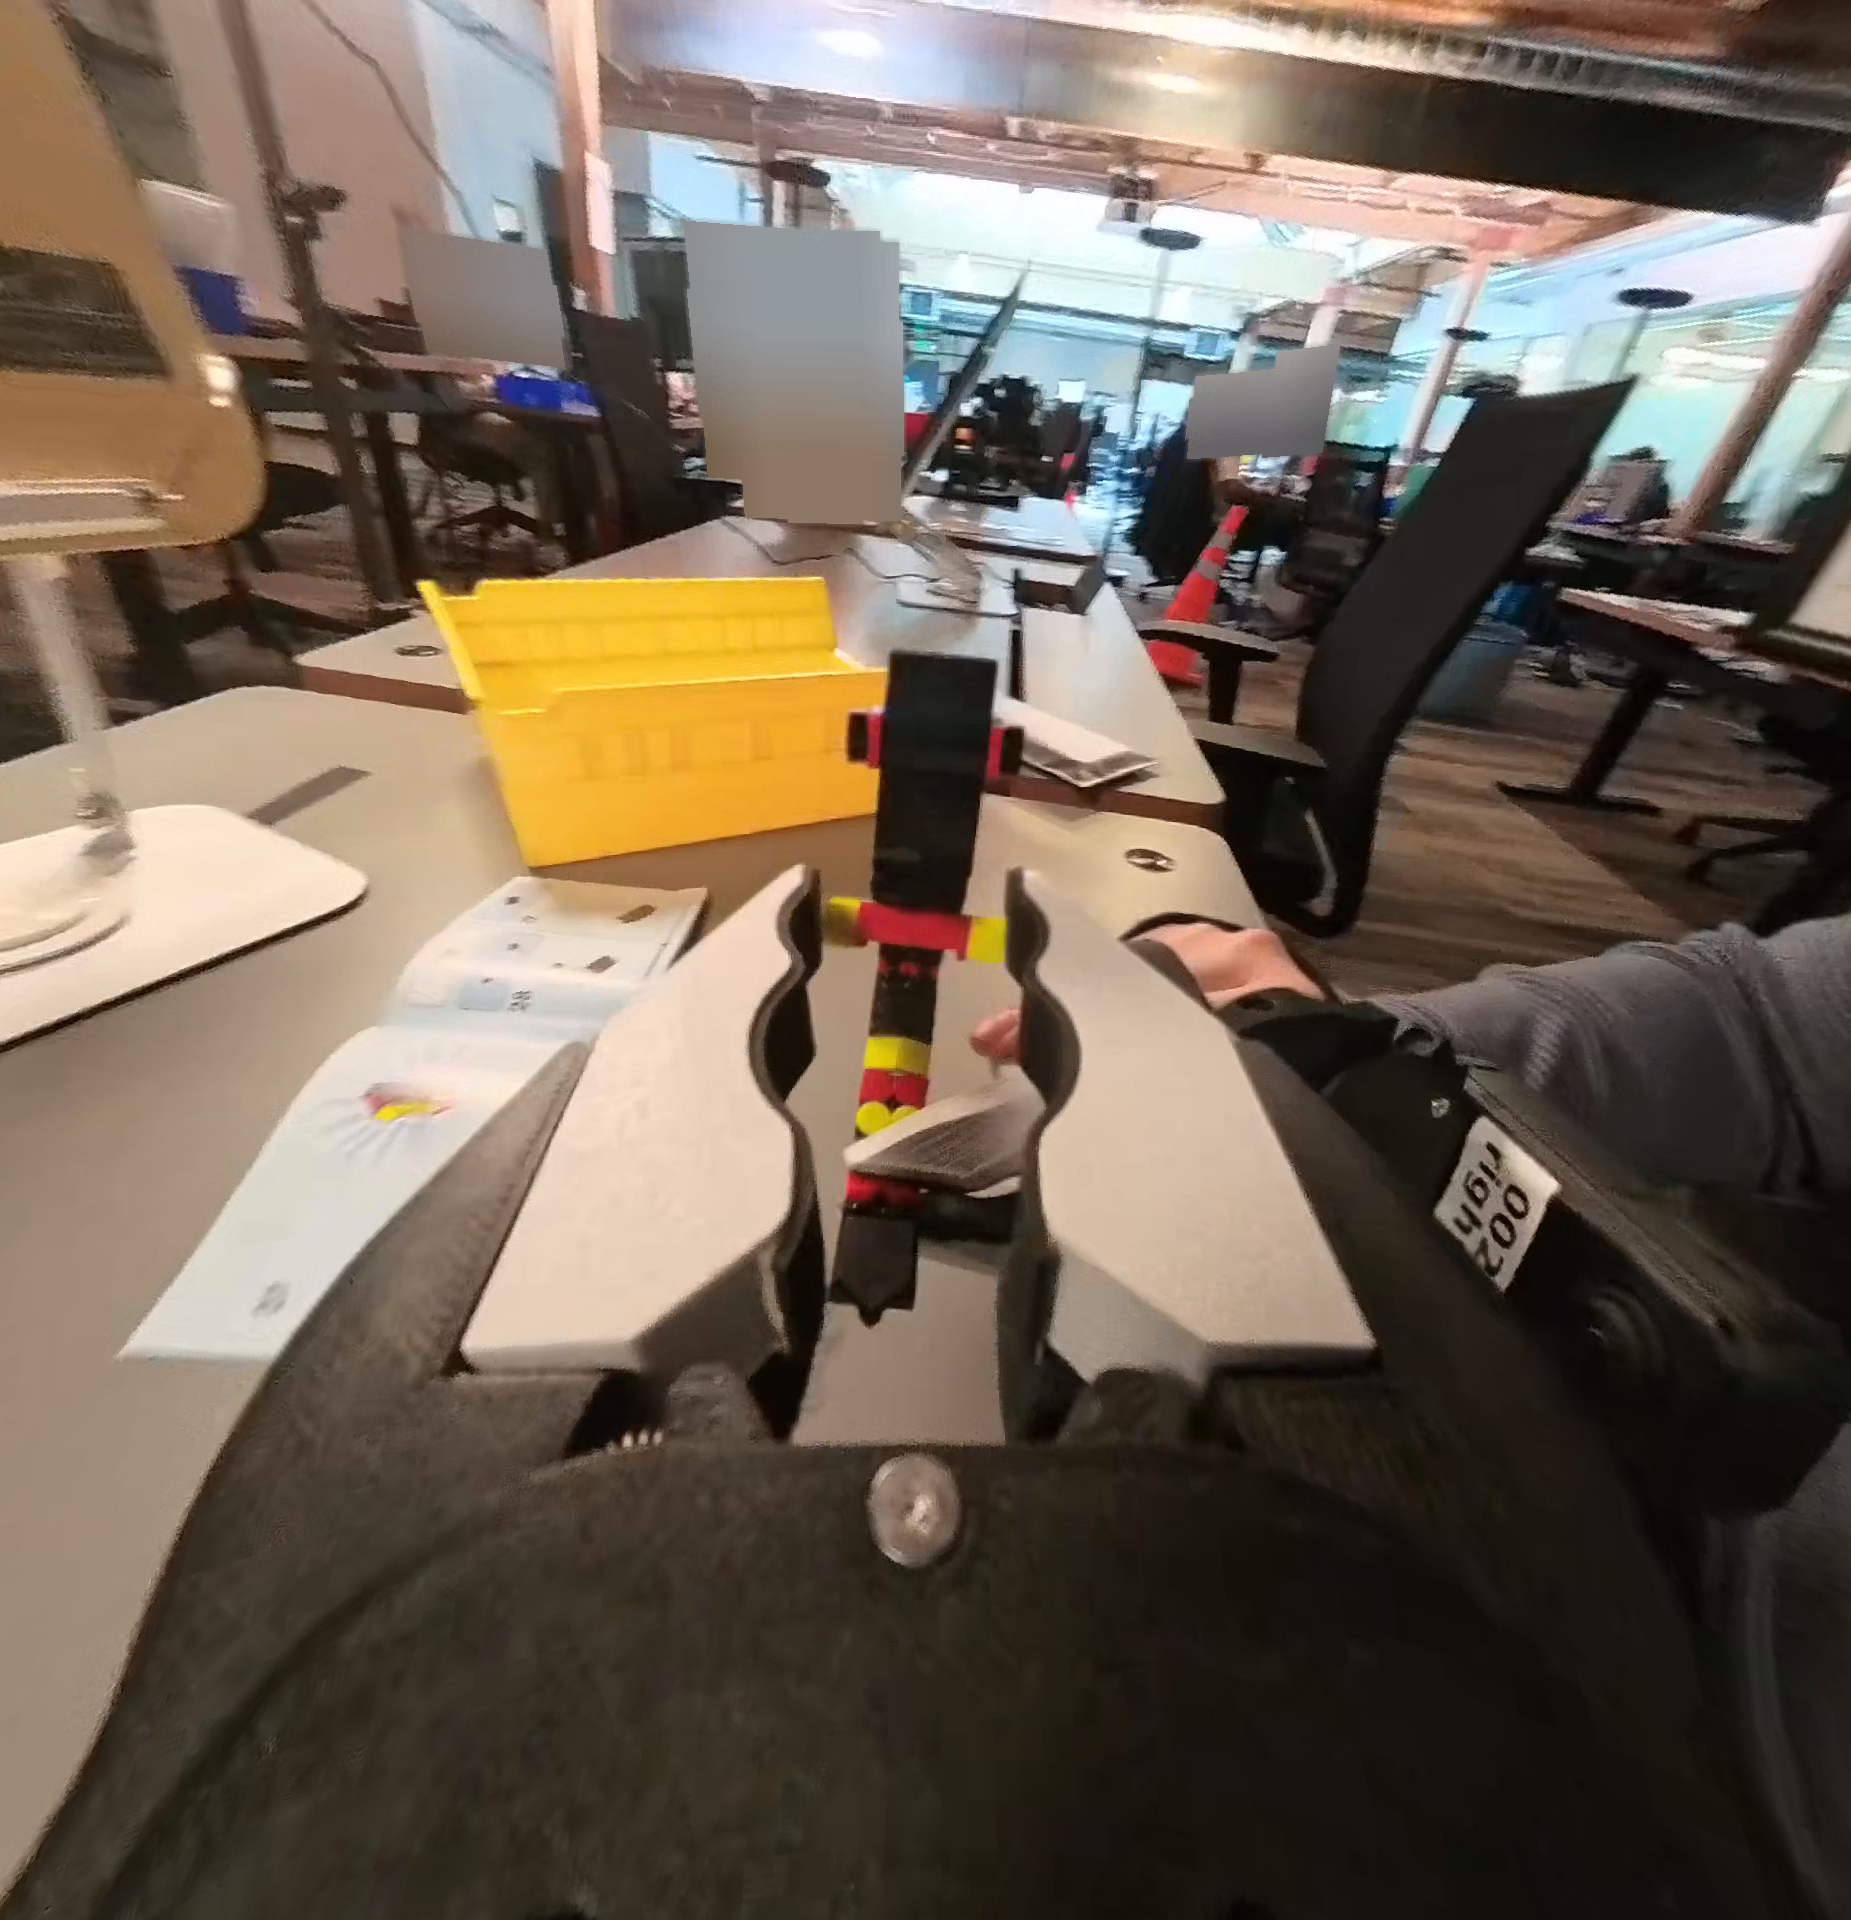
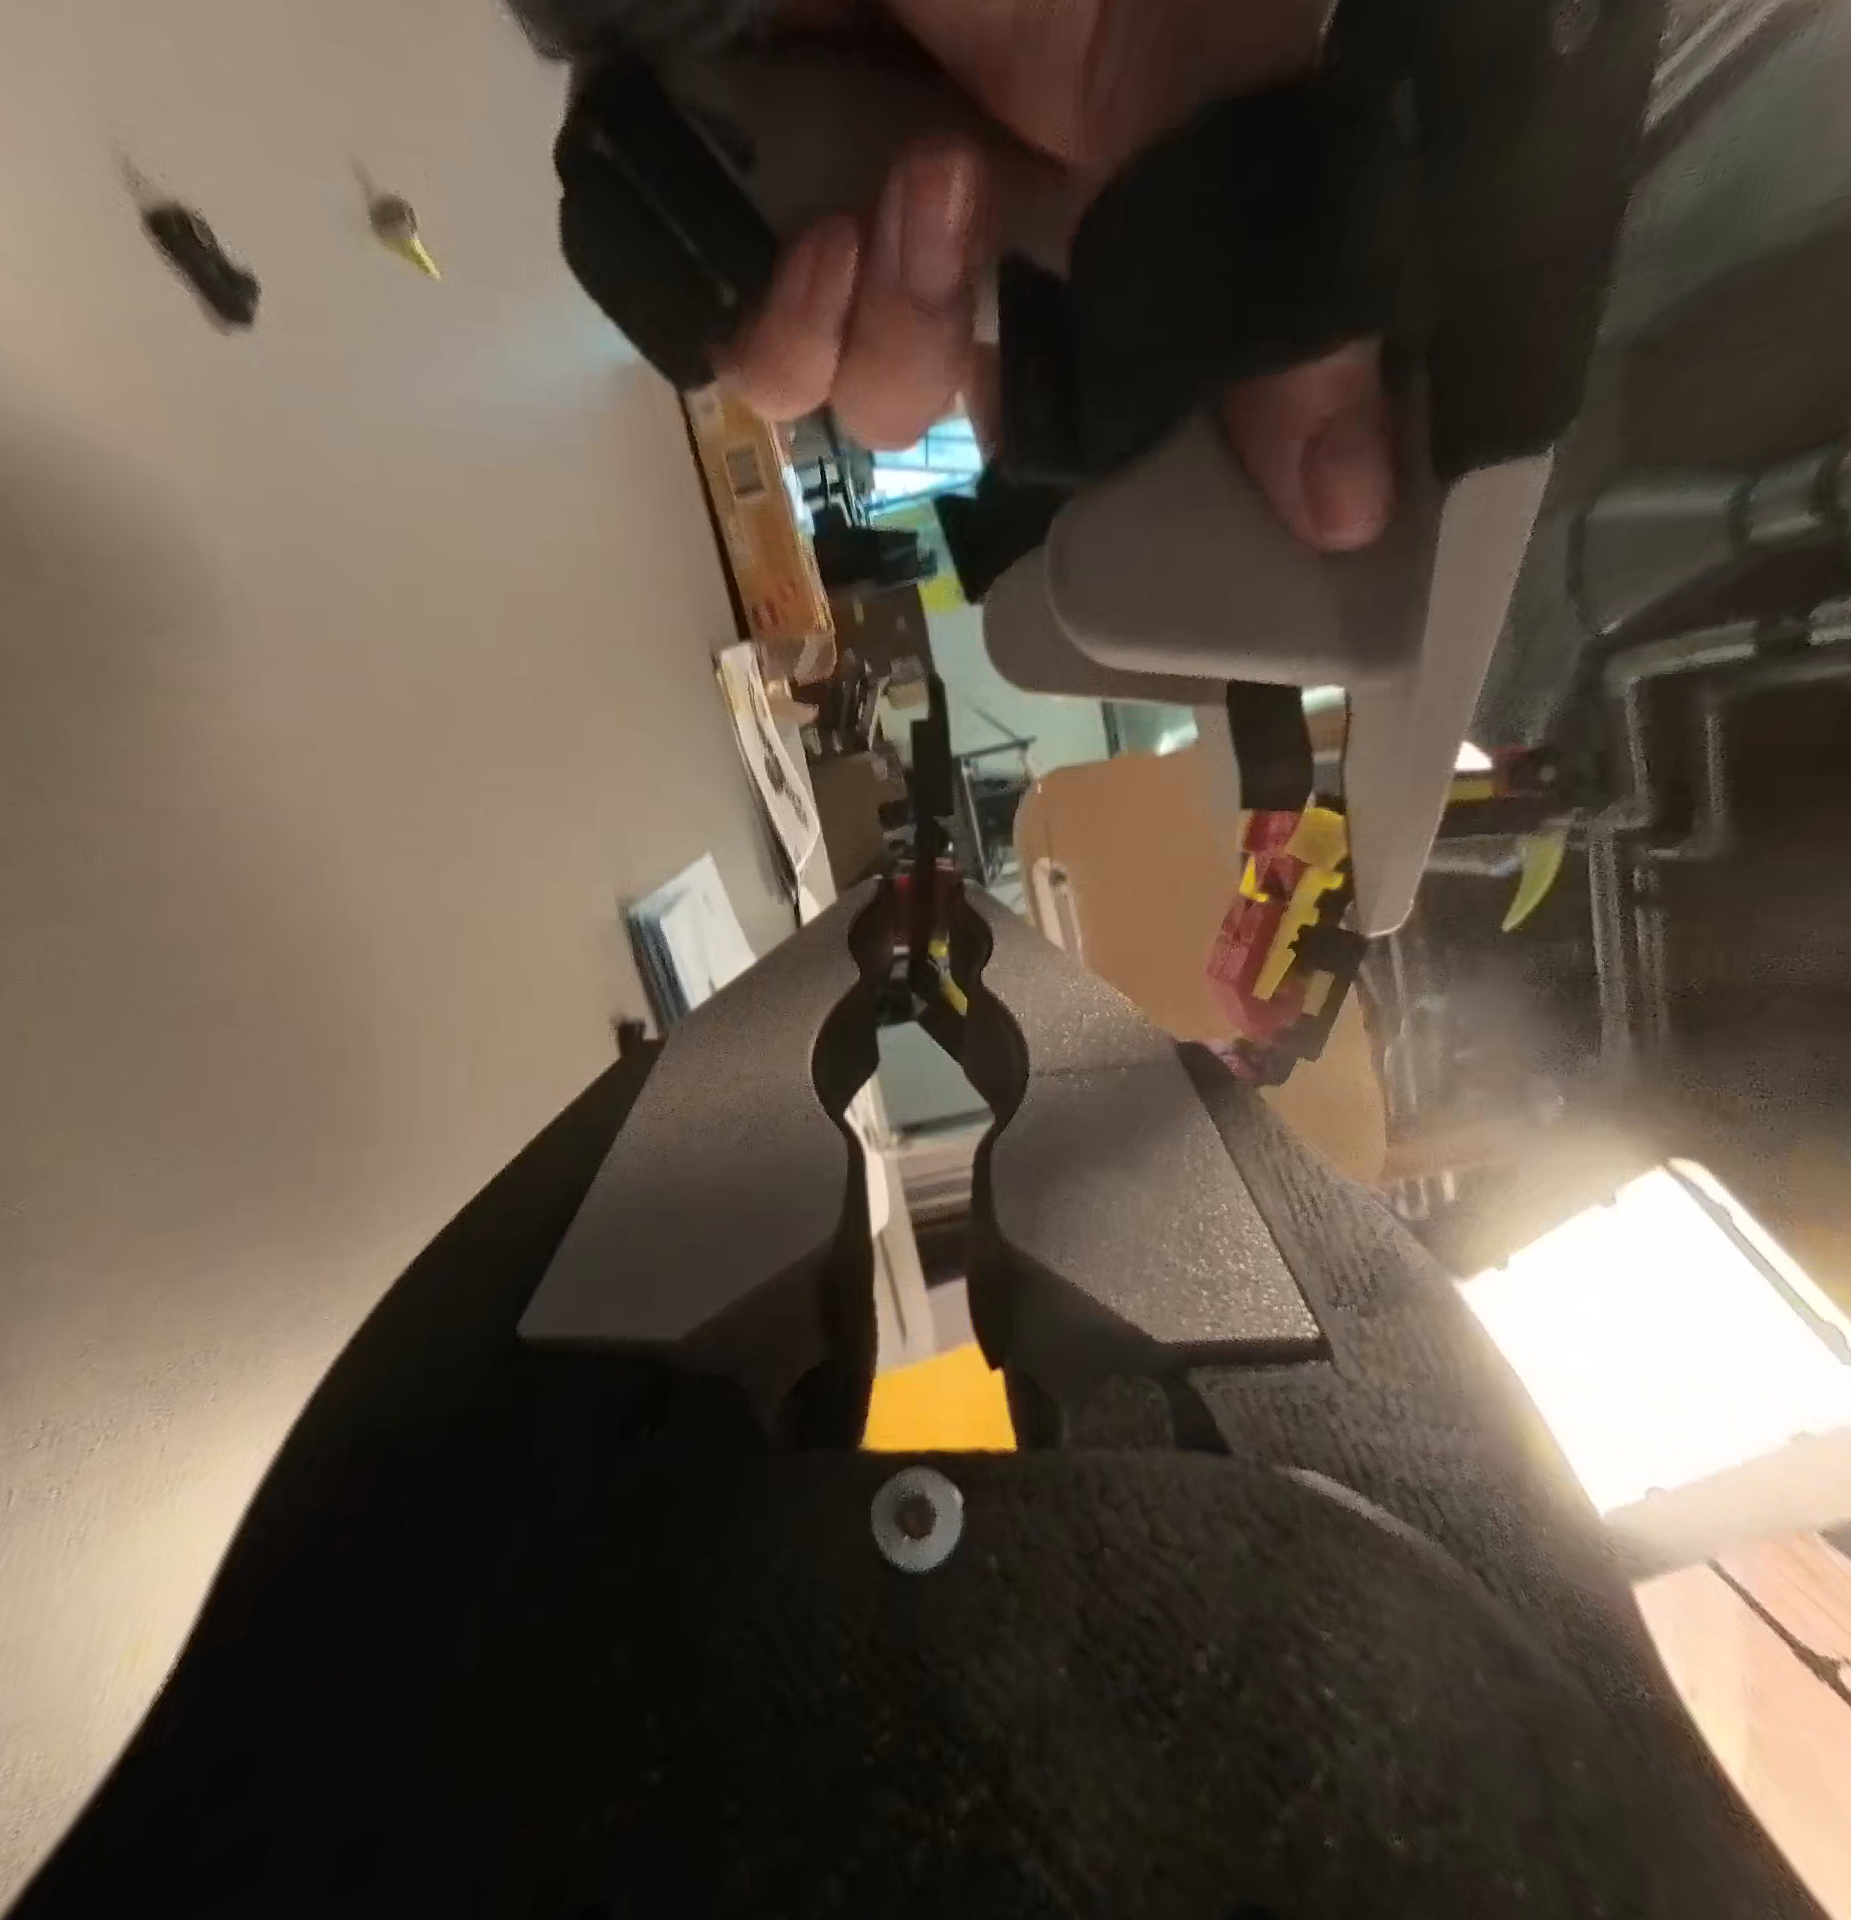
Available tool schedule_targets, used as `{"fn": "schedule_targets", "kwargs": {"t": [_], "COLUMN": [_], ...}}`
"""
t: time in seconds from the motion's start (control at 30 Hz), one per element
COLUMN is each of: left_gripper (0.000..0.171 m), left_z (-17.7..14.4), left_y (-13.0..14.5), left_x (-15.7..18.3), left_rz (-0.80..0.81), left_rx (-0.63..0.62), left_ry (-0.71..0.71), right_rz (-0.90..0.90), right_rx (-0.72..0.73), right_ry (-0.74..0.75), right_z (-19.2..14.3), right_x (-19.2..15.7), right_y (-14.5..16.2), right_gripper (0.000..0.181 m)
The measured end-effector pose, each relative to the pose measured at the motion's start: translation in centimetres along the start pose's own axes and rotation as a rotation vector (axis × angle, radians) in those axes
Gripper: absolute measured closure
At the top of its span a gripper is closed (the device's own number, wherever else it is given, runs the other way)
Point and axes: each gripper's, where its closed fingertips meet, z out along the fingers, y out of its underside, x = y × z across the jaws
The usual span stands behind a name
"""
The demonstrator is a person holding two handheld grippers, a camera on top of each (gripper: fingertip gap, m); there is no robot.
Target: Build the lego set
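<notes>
A: Where's the lego model?

B: Clamped between the left gripper fingers, held up above the table, in front of the yellow bin near the far edge.

A: And the right gripper?

B: Pinching a small dark lego piece at its tips, just beside the model.

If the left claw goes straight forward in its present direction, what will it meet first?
Nothing new at first: the black, red and yellow lego model already stands between the left claw's fingers. Beyond it, the yellow bin lies slightly left of the line, so probably that next; depth is unclear.
</notes>
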Motion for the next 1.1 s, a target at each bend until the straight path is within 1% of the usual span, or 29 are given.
{"fn": "schedule_targets", "kwargs": {"t": [0.13,0.2,0.27,0.33,0.37,0.47,0.53,0.6,0.67,0.73,0.8,0.9,1.0,1.1], "left_gripper": [0.137,0.131,0.138,0.138,0.138,0.138,0.138,0.138,0.138,0.138,0.138,0.138,0.138,0.138], "left_z": [-2.5,-3.9,-5.3,-6.6,-7.3,-9.7,-11.5,-13.3,-14.9,-15.9,-16.6,-17.3,-17.4,-17.7], "left_y": [-0.4,-0.7,-1.2,-1.4,-1.5,-1.7,-1.8,-1.8,-1.6,-1.0,-0.1,1.1,3.0,5.1], "left_x": [-1.5,-2.4,-3.0,-3.4,-3.7,-5.1,-6.5,-8.0,-9.8,-11.4,-12.8,-15.6,-17.4,-18.9], "left_rz": [0.011,0.01,0.007,0.014,0.014,0.022,0.033,0.029,0.035,0.049,0.093,0.156,0.109,0.05], "left_rx": [-0.024,-0.026,-0.019,-0.027,-0.031,-0.066,-0.107,-0.155,-0.216,-0.308,-0.396,-0.473,-0.535,-0.587], "left_ry": [-0.117,-0.171,-0.199,-0.223,-0.239,-0.303,-0.356,-0.393,-0.415,-0.388,-0.333,-0.315,-0.26,-0.234], "right_rz": [-0.001,-0.011,-0.011,0.001,0.017,0.08,0.126,0.16,0.203,0.283,0.368,0.497,0.576,0.657], "right_rx": [0.072,0.111,0.156,0.213,0.252,0.348,0.394,0.447,0.485,0.494,0.461,0.423,0.394,0.385], "right_ry": [-0.015,-0.01,-0.012,-0.018,-0.017,-0.013,-0.037,-0.072,-0.08,-0.074,-0.077,-0.066,-0.054,-0.061], "right_z": [2.0,3.0,4.0,4.9,5.2,6.3,6.9,7.2,7.3,7.7,8.4,9.2,9.8,10.3], "right_x": [-0.3,-0.3,-0.4,-0.4,-0.3,0.0,-0.3,-0.8,-1.1,-0.9,-0.6,0.6,1.0,1.3], "right_y": [-2.4,-3.5,-4.9,-6.4,-7.3,-9.6,-10.5,-10.9,-10.5,-9.2,-7.2,-4.6,-2.5,-1.6], "right_gripper": [0.173,0.174,0.173,0.173,0.171,0.156,0.148,0.146,0.146,0.146,0.147,0.148,0.15,0.151]}}
